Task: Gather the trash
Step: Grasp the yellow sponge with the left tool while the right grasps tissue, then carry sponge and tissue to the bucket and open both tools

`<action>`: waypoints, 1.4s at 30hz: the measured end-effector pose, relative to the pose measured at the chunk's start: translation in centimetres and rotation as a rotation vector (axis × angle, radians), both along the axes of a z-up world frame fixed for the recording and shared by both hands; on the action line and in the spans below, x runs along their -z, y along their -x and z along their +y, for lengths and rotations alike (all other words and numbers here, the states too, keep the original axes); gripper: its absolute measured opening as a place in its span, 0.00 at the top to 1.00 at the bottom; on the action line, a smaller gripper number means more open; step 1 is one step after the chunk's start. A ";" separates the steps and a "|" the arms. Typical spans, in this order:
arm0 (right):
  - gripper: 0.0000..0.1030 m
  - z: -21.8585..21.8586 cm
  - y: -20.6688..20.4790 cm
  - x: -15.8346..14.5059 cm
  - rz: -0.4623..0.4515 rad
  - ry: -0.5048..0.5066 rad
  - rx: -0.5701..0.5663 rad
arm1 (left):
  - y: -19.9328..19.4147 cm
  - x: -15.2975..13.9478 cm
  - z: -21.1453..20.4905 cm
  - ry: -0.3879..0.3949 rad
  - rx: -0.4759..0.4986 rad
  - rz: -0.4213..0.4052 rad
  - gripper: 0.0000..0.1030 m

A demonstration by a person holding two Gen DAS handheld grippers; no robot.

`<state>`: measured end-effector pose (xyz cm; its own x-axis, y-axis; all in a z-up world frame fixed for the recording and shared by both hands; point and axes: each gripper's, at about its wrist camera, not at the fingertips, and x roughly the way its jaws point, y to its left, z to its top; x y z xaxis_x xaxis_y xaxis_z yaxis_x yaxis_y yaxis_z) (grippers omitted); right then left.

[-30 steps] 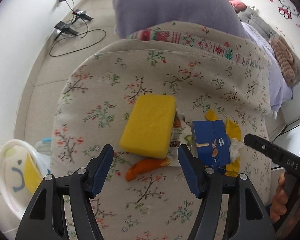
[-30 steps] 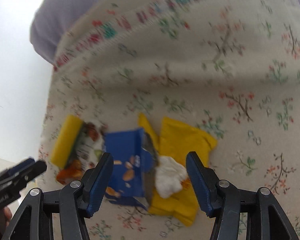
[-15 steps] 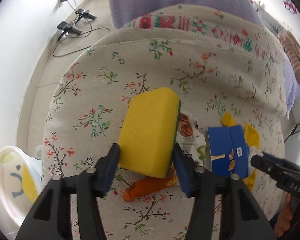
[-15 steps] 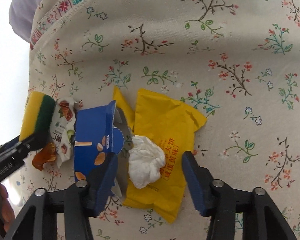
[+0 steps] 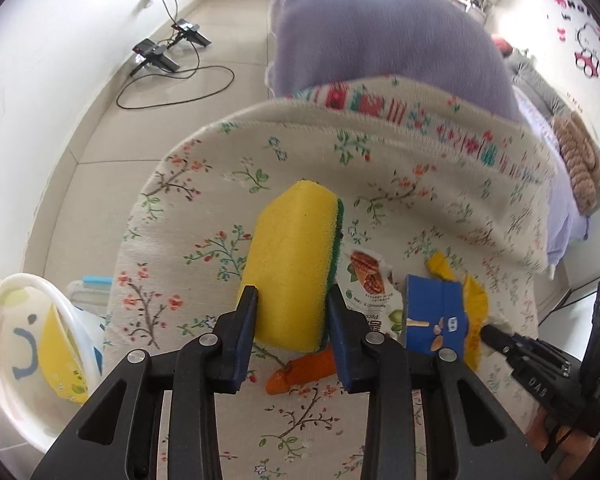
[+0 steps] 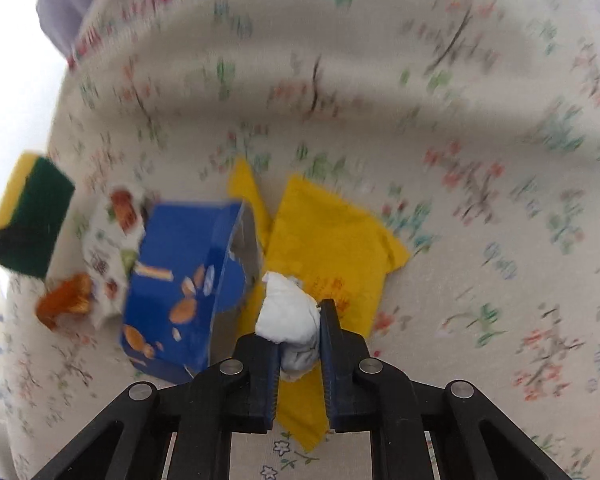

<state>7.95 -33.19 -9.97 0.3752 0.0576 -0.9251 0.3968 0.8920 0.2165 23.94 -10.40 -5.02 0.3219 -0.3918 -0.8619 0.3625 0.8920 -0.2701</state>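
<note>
My left gripper [image 5: 292, 304] is shut on a yellow sponge with a green scrub side [image 5: 296, 256] and holds it tilted above the floral cloth [image 5: 180, 248]. My right gripper [image 6: 298, 320] is shut on a crumpled white tissue [image 6: 288, 312] over a yellow wrapper [image 6: 332, 236]. A blue snack box [image 6: 184, 276], a white nut wrapper [image 6: 112, 232] and an orange wrapper [image 6: 64, 300] lie together on the cloth. The sponge [image 6: 32, 216] shows at the left of the right wrist view. The right gripper [image 5: 496, 336] shows at the right of the left wrist view.
A white plastic bin [image 5: 16, 356] with a yellow wrapper inside stands on the floor at lower left. A purple blanket [image 5: 380, 36] lies beyond the cloth. Cables and chargers [image 5: 168, 52] lie on the floor by the wall.
My left gripper closed on the sponge and lifted it off the wrappers. My right gripper closed on the white tissue.
</note>
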 end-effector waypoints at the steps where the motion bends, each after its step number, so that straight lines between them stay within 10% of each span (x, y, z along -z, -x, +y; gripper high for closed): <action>1: 0.85 -0.2 0.2 -0.8 -0.022 0.010 0.005 | 0.2 -0.3 0.3 0.016 -0.004 0.002 0.65; 26: 0.85 7.3 -1.4 -4.1 -0.179 -0.027 -0.174 | 1.3 -3.2 17.6 0.169 -0.318 0.049 0.65; 42: 0.85 15.4 -3.6 -3.4 -0.204 -0.124 -0.294 | 1.9 1.1 26.5 0.015 -0.479 0.170 0.64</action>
<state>11.53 -17.79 -6.60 0.5015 0.2969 -0.8126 0.0659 0.9234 0.3781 22.07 16.12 -6.15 0.3241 -0.2470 -0.9132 -0.1367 0.9429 -0.3036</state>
